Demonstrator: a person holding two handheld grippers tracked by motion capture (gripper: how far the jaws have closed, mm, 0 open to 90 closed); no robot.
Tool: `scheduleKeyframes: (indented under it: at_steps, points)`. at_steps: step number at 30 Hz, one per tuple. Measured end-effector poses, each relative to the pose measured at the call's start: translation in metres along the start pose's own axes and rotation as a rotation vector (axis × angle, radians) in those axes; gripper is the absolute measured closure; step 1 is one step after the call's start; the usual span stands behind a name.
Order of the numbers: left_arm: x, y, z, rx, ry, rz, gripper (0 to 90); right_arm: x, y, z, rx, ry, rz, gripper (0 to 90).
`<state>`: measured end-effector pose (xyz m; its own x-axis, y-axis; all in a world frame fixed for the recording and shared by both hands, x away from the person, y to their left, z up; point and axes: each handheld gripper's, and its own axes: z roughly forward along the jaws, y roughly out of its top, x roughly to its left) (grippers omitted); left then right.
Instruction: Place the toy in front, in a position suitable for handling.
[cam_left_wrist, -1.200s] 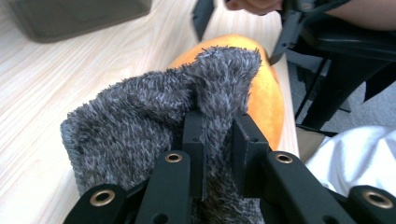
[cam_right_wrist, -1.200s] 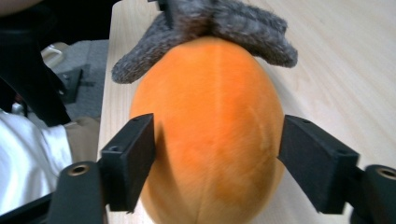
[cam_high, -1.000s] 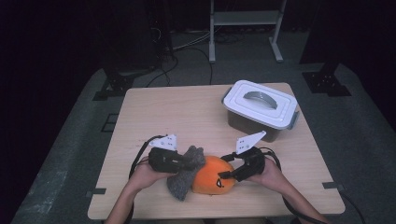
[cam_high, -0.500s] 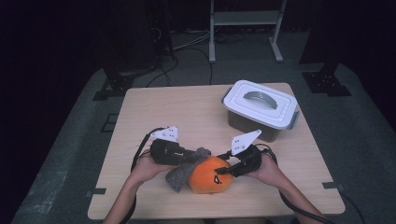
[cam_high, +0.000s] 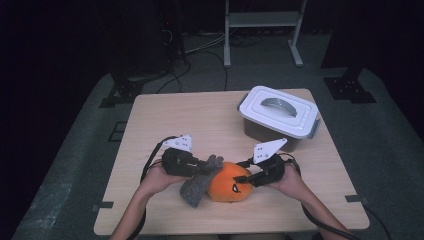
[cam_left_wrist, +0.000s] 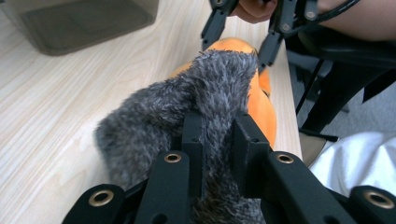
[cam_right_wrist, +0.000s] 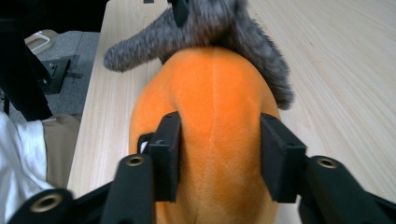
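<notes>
The grey furry piece could slip free or tear at its seam if the two hands pull apart too hard, since the left tool pinches only a thin fold of it; the orange plush toy (soft and round) might also squirt out sideways; the right tool, whose jaws have just been opening, straddles the toy's body with its pads pressing the sides; both lie near the counter's front edge.

A plush toy lies near the counter's front edge, a furry cloth touching its left side; a lidded box sits behind at right.
</notes>
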<state>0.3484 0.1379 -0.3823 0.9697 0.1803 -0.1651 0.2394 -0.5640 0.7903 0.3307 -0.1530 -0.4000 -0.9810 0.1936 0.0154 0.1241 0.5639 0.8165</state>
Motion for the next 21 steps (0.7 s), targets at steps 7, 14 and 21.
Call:
scheduleKeyframes:
  at_steps: [7, 14, 21]
  points:
    - [-0.005, -0.011, 0.002, -0.012, -0.046, -0.024, 76.8, -0.005, -0.007, -0.007, 0.033, 0.02, 0.105, 30.4]
    - [-0.011, -0.008, 0.004, -0.006, -0.048, -0.011, 76.8, -0.005, -0.014, -0.003, 0.061, 0.027, 0.154, 28.7]
    - [-0.008, 0.008, -0.004, -0.031, -0.04, 0.005, 77.2, -0.004, -0.005, -0.001, 0.033, -0.009, 0.086, 53.2]
